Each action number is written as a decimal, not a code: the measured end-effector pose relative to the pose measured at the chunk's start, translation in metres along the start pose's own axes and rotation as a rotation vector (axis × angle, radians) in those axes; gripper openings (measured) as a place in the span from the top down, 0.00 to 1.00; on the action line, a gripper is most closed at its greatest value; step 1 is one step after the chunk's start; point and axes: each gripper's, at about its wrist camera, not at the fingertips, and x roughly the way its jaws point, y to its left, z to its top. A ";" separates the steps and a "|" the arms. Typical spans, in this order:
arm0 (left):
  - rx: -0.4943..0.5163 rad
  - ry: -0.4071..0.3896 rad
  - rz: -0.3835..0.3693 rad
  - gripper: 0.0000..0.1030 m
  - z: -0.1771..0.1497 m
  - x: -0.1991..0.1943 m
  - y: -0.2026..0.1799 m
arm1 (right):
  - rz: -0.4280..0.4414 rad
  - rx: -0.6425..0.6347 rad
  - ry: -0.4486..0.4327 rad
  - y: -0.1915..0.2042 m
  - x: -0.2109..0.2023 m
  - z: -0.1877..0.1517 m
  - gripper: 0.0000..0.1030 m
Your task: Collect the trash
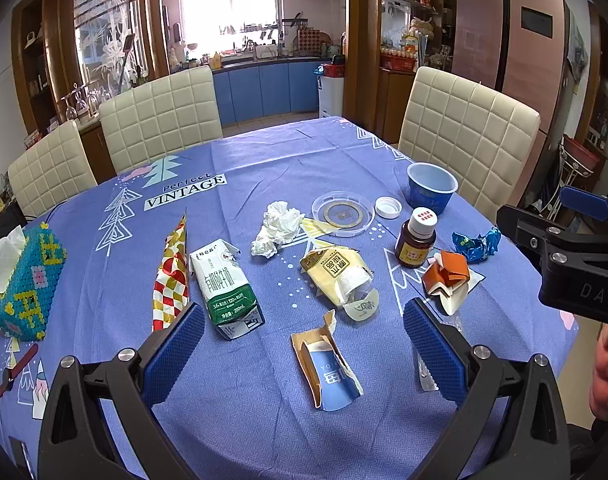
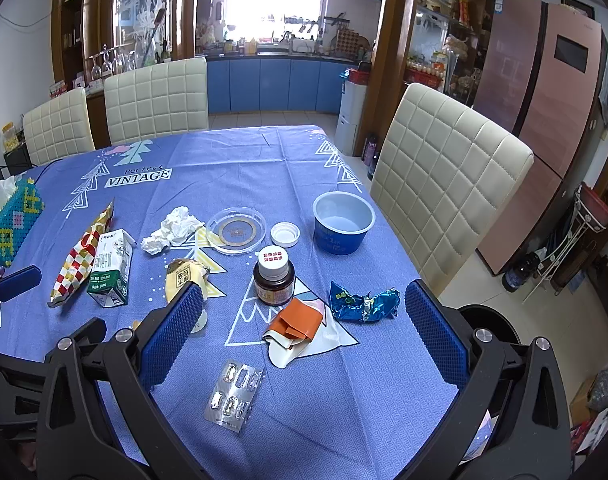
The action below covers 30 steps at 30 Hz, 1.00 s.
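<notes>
Trash lies on the blue tablecloth (image 1: 264,160). In the left wrist view: a torn blue-and-brown carton (image 1: 328,368), a milk carton (image 1: 226,284), a checkered wrapper (image 1: 172,276), crumpled tissue (image 1: 278,226), a yellow wrapper (image 1: 338,276), an orange wrapper (image 1: 448,280), blue foil (image 1: 476,242). My left gripper (image 1: 304,350) is open and empty above the torn carton. My right gripper (image 2: 304,332) is open and empty above the orange wrapper (image 2: 298,324), with a blister pack (image 2: 234,396) below and blue foil (image 2: 364,302) to the right.
A brown medicine bottle (image 2: 274,278), a white cap (image 2: 285,235), a clear lid (image 2: 236,230) and a blue bowl (image 2: 343,222) stand mid-table. A beaded tissue box (image 1: 26,280) sits at the left. Cream chairs (image 2: 444,176) ring the table. A dark bin (image 2: 492,328) stands right of the table.
</notes>
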 end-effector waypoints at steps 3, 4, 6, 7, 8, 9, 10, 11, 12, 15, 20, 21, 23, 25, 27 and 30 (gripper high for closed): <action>0.000 0.000 0.001 0.06 0.000 0.000 0.000 | 0.001 -0.001 0.000 0.000 -0.001 0.000 0.03; 0.000 0.000 0.000 0.06 0.000 0.000 0.000 | 0.001 -0.001 0.000 0.000 -0.001 0.000 0.03; 0.000 0.001 0.000 0.06 0.000 0.000 0.000 | 0.002 -0.002 -0.002 0.000 -0.001 0.000 0.03; 0.000 0.000 0.000 0.06 0.000 0.000 0.000 | 0.001 -0.002 -0.002 0.001 -0.001 0.000 0.03; 0.000 -0.001 0.000 0.06 0.000 0.000 0.000 | 0.002 -0.002 -0.003 0.001 -0.002 0.000 0.03; 0.000 -0.001 0.000 0.06 0.000 0.000 0.000 | 0.002 -0.003 -0.004 0.001 -0.002 0.000 0.03; 0.001 0.000 0.000 0.06 0.000 0.000 0.000 | 0.003 -0.004 -0.004 0.001 -0.002 0.000 0.03; 0.001 -0.001 -0.001 0.06 0.000 0.000 0.000 | 0.003 -0.004 -0.004 0.001 -0.002 0.000 0.03; 0.002 -0.001 0.000 0.06 0.000 0.000 0.000 | 0.003 -0.004 -0.004 0.001 -0.002 0.000 0.03; 0.000 0.000 0.000 0.06 0.000 0.000 0.000 | 0.004 -0.005 -0.005 0.002 -0.003 0.000 0.03; 0.001 -0.002 0.000 0.06 0.001 -0.001 0.001 | 0.005 -0.008 -0.006 0.004 -0.003 0.001 0.03; 0.001 -0.003 0.000 0.06 0.001 -0.002 0.001 | 0.005 -0.009 -0.005 0.004 -0.003 0.001 0.03; 0.001 -0.004 0.000 0.06 0.001 -0.003 0.001 | 0.004 -0.009 -0.005 0.004 -0.003 0.002 0.03; 0.001 -0.004 0.000 0.06 0.001 -0.003 0.001 | 0.006 -0.007 -0.005 0.004 -0.003 0.001 0.03; 0.000 -0.004 0.000 0.06 0.001 -0.003 0.001 | 0.006 -0.008 -0.007 0.005 -0.003 0.002 0.03; 0.001 -0.004 0.000 0.06 0.001 -0.003 0.001 | 0.009 -0.010 -0.007 0.005 -0.004 0.003 0.03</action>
